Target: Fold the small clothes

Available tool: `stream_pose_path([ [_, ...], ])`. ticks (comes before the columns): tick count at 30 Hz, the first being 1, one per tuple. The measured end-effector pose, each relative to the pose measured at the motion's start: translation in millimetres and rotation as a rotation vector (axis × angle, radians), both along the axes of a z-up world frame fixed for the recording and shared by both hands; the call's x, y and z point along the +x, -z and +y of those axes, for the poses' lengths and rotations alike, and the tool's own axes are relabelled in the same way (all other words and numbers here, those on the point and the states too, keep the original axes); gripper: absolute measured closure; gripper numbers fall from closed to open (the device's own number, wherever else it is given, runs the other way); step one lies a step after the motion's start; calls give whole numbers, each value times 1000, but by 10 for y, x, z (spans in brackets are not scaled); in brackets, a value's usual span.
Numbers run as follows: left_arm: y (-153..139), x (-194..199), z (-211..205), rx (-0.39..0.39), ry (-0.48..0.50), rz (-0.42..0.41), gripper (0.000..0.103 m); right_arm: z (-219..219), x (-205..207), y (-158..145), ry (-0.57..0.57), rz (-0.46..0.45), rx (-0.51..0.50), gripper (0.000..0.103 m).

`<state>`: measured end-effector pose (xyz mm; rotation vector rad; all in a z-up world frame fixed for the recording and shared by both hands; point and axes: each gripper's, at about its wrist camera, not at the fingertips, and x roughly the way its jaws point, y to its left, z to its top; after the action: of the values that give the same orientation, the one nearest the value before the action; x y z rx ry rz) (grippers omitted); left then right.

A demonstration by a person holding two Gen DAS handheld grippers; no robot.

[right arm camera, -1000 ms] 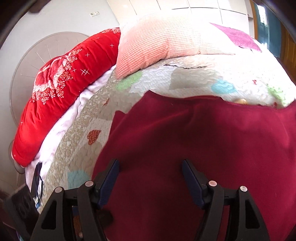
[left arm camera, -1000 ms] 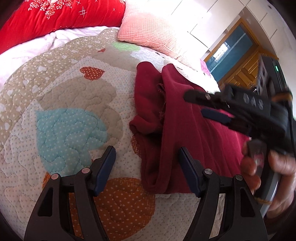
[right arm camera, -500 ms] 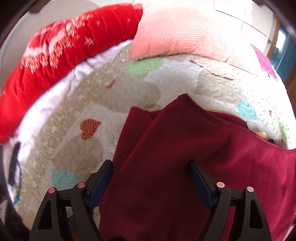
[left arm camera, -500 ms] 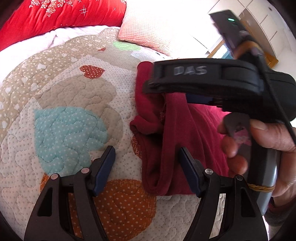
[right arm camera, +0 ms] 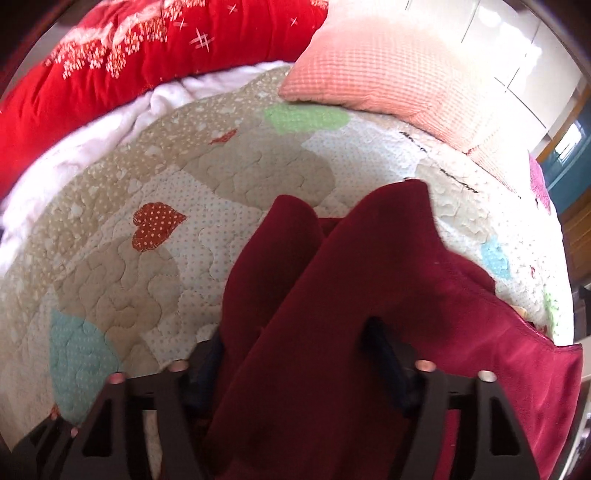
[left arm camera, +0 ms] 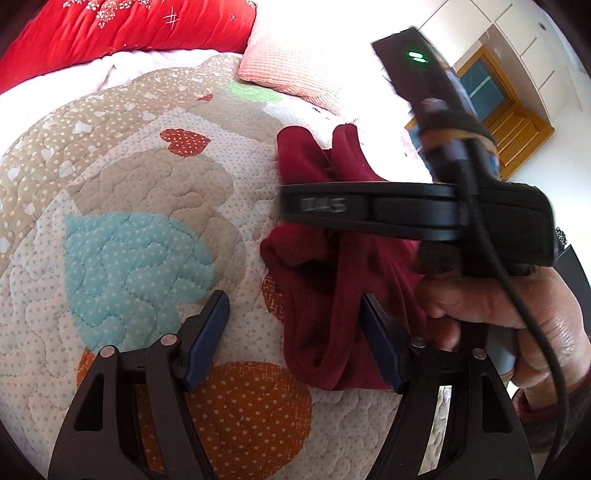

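Observation:
A maroon garment (left arm camera: 325, 295) (right arm camera: 351, 277) lies crumpled on a quilted patchwork bedspread (left arm camera: 140, 258) (right arm camera: 147, 277). My left gripper (left arm camera: 293, 332) hovers low over the garment's near left edge. Its jaws are opening, and the hem lies loose by the right finger (left arm camera: 376, 343). My right gripper (right arm camera: 295, 354) points steeply down into the cloth. Its jaws are closing, a thick fold of the garment bulges up between them, and the pads are half buried in it. In the left wrist view the right gripper (left arm camera: 291, 206) crosses over the garment, held by a hand (left arm camera: 517, 302).
A pink waffle pillow (left arm camera: 295, 70) (right arm camera: 399, 70) and a red embroidered duvet (left arm camera: 129, 29) (right arm camera: 129, 55) lie at the head of the bed. White sheet shows beside the duvet. A wooden door frame (left arm camera: 491, 92) stands beyond the bed on the right.
The right gripper swung left across the garment, rolled, and sank into the cloth, its jaws narrowing around a fold. The left gripper stayed where it was.

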<state>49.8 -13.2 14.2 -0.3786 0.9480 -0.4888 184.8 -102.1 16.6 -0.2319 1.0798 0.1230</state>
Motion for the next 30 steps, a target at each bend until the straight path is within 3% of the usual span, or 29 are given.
stream_pose_path([
  [3,-6,3,-26,6,6,-9,24,-122,-51,-87,2,-5,52,64],
  [9,-2,4,-93,23,25,-25,19,-223,-124,-234,14,-19,149,76],
  [15,30,66,-108,5,34,-36,16,-324,-124,-283,30,-16,240,80],
  [22,67,112,-124,8,36,-48,16,-359,-165,-311,27,-27,265,82],
  [30,45,196,-162,-44,54,-65,17,-484,-206,-337,44,-32,342,83],
])
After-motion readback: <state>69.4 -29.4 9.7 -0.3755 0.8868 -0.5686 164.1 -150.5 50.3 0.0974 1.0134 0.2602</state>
